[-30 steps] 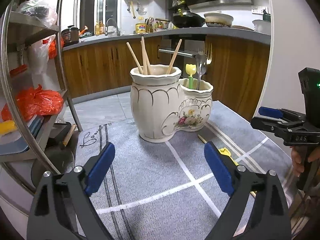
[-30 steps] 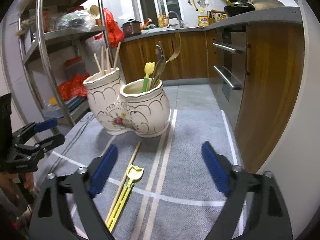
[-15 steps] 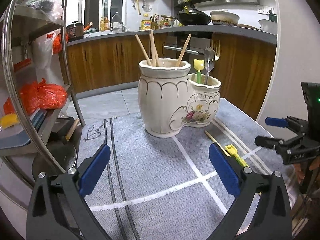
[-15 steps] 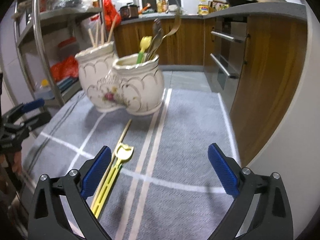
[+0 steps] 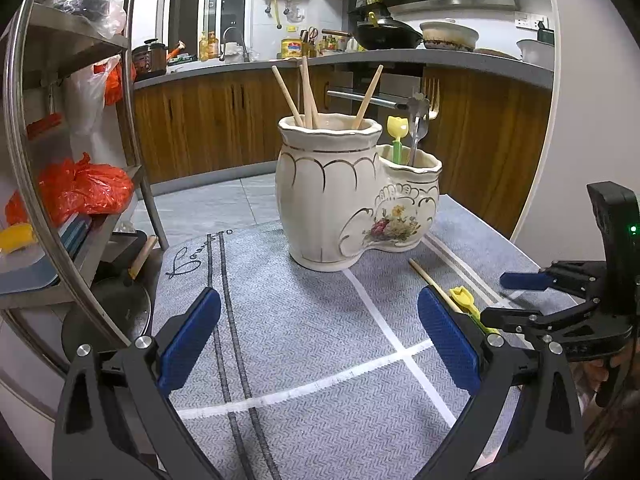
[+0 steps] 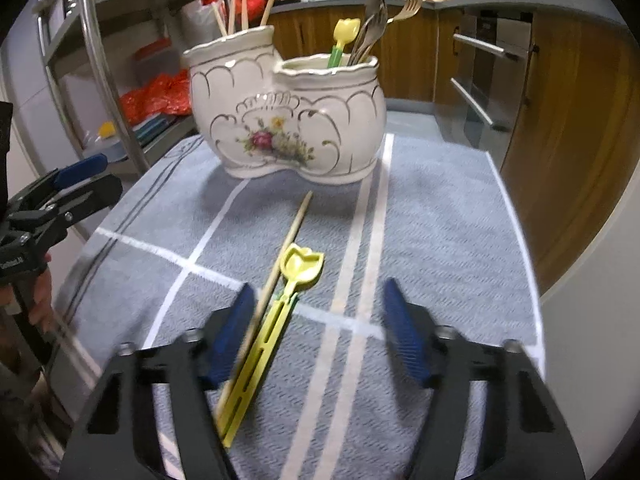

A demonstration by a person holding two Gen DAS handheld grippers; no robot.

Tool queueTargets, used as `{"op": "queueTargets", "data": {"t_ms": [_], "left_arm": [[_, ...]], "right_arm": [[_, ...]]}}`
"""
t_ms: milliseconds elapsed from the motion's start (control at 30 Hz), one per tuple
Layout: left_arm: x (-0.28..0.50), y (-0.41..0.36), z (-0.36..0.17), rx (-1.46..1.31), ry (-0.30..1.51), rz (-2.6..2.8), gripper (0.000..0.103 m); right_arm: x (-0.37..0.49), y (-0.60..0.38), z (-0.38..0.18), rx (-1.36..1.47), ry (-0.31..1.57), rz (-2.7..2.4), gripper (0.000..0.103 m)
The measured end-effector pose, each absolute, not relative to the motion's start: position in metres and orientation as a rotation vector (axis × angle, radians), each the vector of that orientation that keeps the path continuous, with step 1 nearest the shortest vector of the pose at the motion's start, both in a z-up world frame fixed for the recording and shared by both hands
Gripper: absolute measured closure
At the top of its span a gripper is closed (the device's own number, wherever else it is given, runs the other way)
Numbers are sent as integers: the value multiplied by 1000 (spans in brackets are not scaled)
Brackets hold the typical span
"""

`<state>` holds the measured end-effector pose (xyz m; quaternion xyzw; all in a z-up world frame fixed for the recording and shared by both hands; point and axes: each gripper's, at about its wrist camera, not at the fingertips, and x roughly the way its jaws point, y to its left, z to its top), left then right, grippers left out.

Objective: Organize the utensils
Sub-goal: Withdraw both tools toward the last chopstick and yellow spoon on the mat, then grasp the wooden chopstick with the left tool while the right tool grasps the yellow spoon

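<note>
Left claw (image 5: 318, 332): spread wide, blue pads well apart, nothing between them; it hangs over the grey cloth (image 5: 304, 320) that covers the worktop.
Right claw (image 6: 320, 332): spread, pinching nothing; its left pad lies just beside the loose utensils (contact cannot be told, since this part of the view is blurred).
Ceramic holder (image 6: 288, 116): cream, two joined pots with a flower motif, upright on the cloth ahead of both claws; taller pot to the left from the right claw, shorter pot to the right.
Chopsticks in holder (image 5: 308, 92): four wooden sticks stand in the taller pot, leaning apart, tips upward.
Cutlery in holder (image 6: 372, 28): metal spoons and a fork, plus a yellow tulip-topped pick (image 6: 344, 36), stand in the shorter pot, handles down.
Loose chopstick (image 6: 286, 240): lies flat on the cloth; long axis runs from beside the right claw's left pad forward toward the holder, far end pointing at the holder's base but apart from it.
Yellow utensil (image 6: 280, 312): flat on the cloth, touching or just beside the loose chopstick and nearly parallel to it; tulip-shaped head points away from the right claw, toward the holder, slotted handle reaching back between the pads, nearer the left one.
Same pair from the left claw: just past its right pad, between it and the right claw.
</note>
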<state>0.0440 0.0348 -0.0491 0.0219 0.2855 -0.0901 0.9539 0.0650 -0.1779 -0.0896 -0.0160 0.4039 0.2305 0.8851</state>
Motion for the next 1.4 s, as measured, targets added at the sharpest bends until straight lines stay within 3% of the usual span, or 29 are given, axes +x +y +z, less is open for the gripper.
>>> {"op": "queueTargets", "data": {"t_ms": [167,233,367,767,867,1400], "left_arm": [[44,35,-49,43,579,-181,6],[43,34,-49,43,577,-180,6],[44,35,-48,39,579,-176,6],[41,25,-46,59,583,-207,6],[41,19,-43,65,585,-219,6],[56,-58,-72,134,768,-306,7]], "right_arm": [[63,-176,-92,18,876,530,65],[63,-175,-94,10,892,536,76],[64,-174,-96,-3,900,533,85],[76,-161,-95,-120,875,471,86],[76,-160,-94,-156,862,471,92],[69,-223,-66,-3,758,451,92]]}}
